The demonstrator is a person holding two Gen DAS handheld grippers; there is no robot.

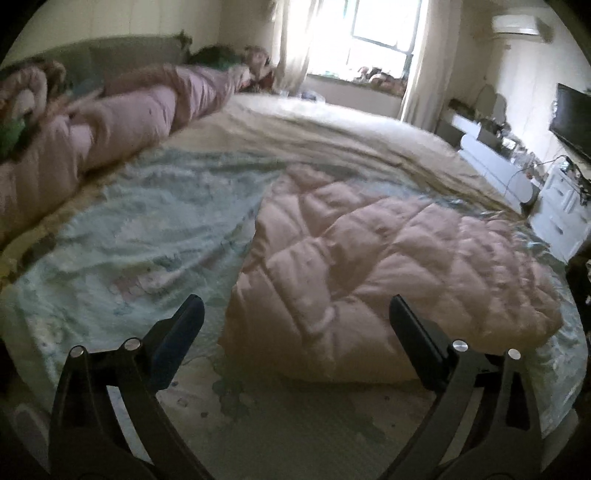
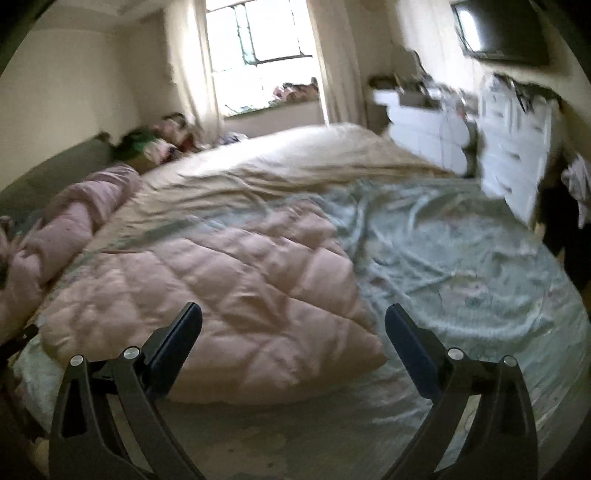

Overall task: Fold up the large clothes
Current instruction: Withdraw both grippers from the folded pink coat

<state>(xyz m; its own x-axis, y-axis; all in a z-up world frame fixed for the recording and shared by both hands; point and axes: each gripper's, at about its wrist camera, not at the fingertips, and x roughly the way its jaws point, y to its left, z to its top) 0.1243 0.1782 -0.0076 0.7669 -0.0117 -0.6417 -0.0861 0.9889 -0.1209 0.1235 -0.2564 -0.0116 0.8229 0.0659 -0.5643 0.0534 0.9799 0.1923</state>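
A pink quilted puffy garment [image 1: 376,266] lies folded into a thick bundle on the pale green patterned sheet [image 1: 140,221] of the bed. In the left wrist view my left gripper [image 1: 295,317] stands open just short of the bundle's near edge, nothing between its fingers. The right wrist view shows the same pink garment [image 2: 229,288] from the other side. My right gripper [image 2: 293,321] is open too, its jaws wide, hovering before the bundle's near corner without touching it.
A rolled pink blanket [image 1: 122,118] lies along the far side of the bed, with a beige cover [image 1: 332,129] beyond the sheet. White drawers [image 2: 513,147] and a dark screen [image 2: 502,29] stand past the bed's right side. A bright window [image 2: 258,48] is behind.
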